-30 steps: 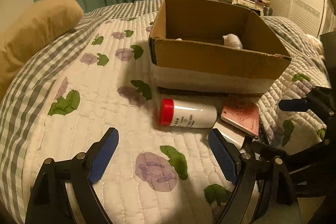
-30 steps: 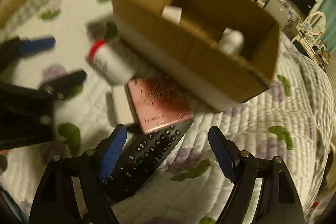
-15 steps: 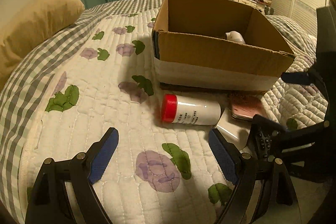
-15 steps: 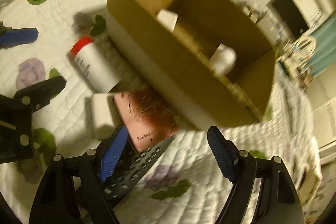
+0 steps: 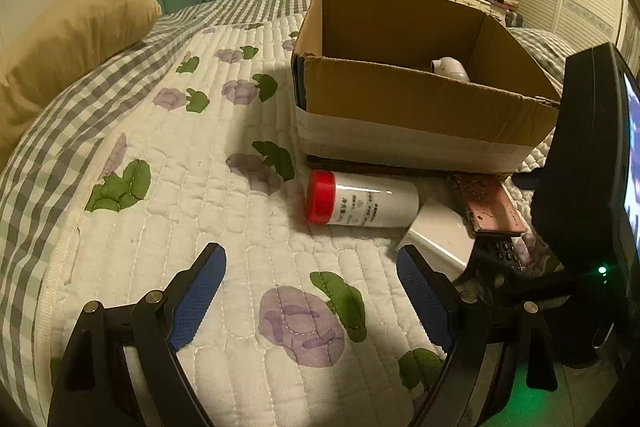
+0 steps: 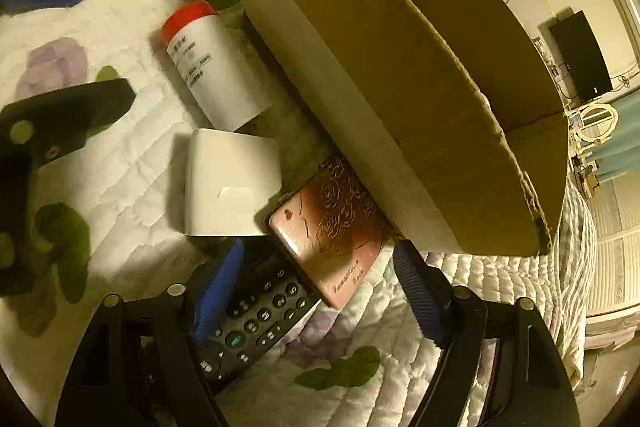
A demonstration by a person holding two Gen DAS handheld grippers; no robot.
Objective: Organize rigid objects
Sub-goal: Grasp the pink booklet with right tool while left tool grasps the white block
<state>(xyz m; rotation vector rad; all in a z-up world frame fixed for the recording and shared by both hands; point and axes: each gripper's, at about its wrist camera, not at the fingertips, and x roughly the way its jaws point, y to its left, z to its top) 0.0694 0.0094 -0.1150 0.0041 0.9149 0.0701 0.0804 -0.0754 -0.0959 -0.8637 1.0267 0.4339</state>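
Rigid objects are lying in a cluster on the quilted bedspread [image 5: 208,163], against the near wall of the cardboard box [image 5: 416,107].

Left wrist view: my left gripper [image 5: 310,291] is hovering over bare quilt with its jaws standing wide and nothing between them. Ahead of it, the white bottle with a red cap [image 5: 360,198] is lying on its side, cap pointing left, just beside the box's taped base. To its right a small white box [image 5: 440,235] is sitting beside the bottle's bottom end, and a pink case [image 5: 492,211] is lying with its far end at the foot of the cardboard box. A black remote control [image 5: 502,253] is peeking out below the case, mostly hidden by my right gripper's body at the right edge. Inside the cardboard box a pale rounded item [image 5: 450,69] is showing over the wall; I cannot tell what it is. A tan pillow [image 5: 76,39] is resting at far left.

Right wrist view: my right gripper [image 6: 316,287] is pointing steeply down over the remote control [image 6: 256,319]. Its jaws have just been closing and are standing partly apart; the left pad is lying across the remote's upper end, and the near corner of the pink case [image 6: 332,243] is sitting between the pads. I cannot tell whether either pad is pressing on anything. The small white box [image 6: 228,183] and the bottle [image 6: 212,67] are lying beyond.
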